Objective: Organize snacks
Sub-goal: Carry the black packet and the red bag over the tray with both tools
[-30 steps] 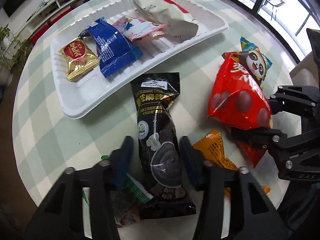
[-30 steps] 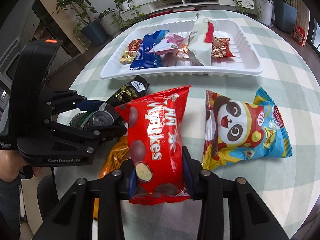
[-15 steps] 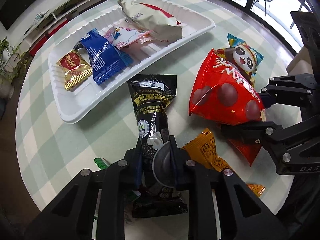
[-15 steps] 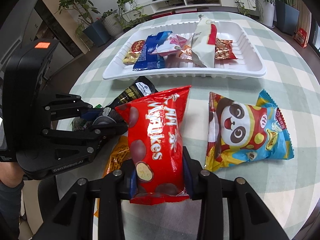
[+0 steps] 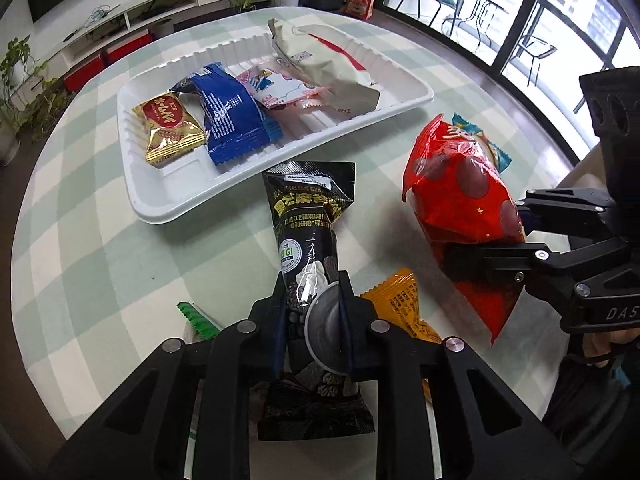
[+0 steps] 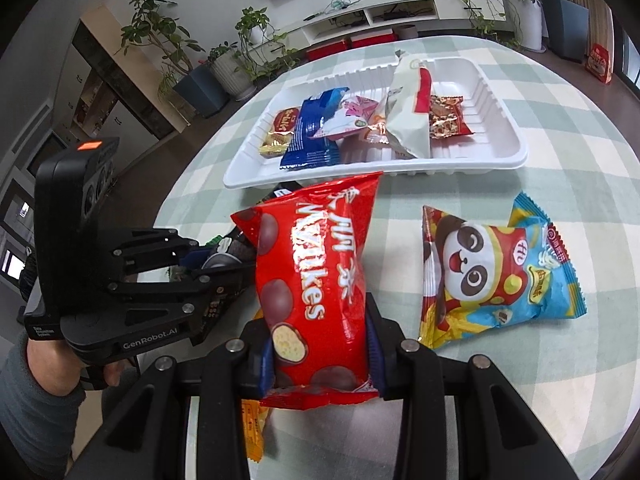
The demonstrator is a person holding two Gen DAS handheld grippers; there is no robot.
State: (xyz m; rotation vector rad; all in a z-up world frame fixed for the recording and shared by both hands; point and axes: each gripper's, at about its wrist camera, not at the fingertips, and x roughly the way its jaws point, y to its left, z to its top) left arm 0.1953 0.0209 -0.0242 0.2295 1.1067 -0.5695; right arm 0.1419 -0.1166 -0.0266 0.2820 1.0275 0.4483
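Note:
My left gripper [image 5: 310,300] is shut on a black sesame snack packet [image 5: 310,216] and holds it above the table, its top end near the white tray [image 5: 160,204]. My right gripper [image 6: 320,332] is shut on a red Mylikes bag [image 6: 316,276], lifted off the table; the bag also shows in the left wrist view [image 5: 460,196]. The tray [image 6: 500,160] holds a gold packet [image 5: 168,128], a blue packet [image 5: 232,120], a pink packet [image 5: 280,88] and a beige bag [image 5: 320,64]. A panda bag [image 6: 500,268] lies on the table right of the red bag.
An orange packet [image 5: 404,304] and a green-edged packet [image 5: 196,314] lie on the checked tablecloth [image 5: 80,240] under my left gripper. The left gripper body [image 6: 120,280] sits close beside the red bag. Plants and a low shelf stand beyond the round table.
My left gripper closed on the black packet and lifted it. Both grippers have risen and moved a little toward the tray with their packets.

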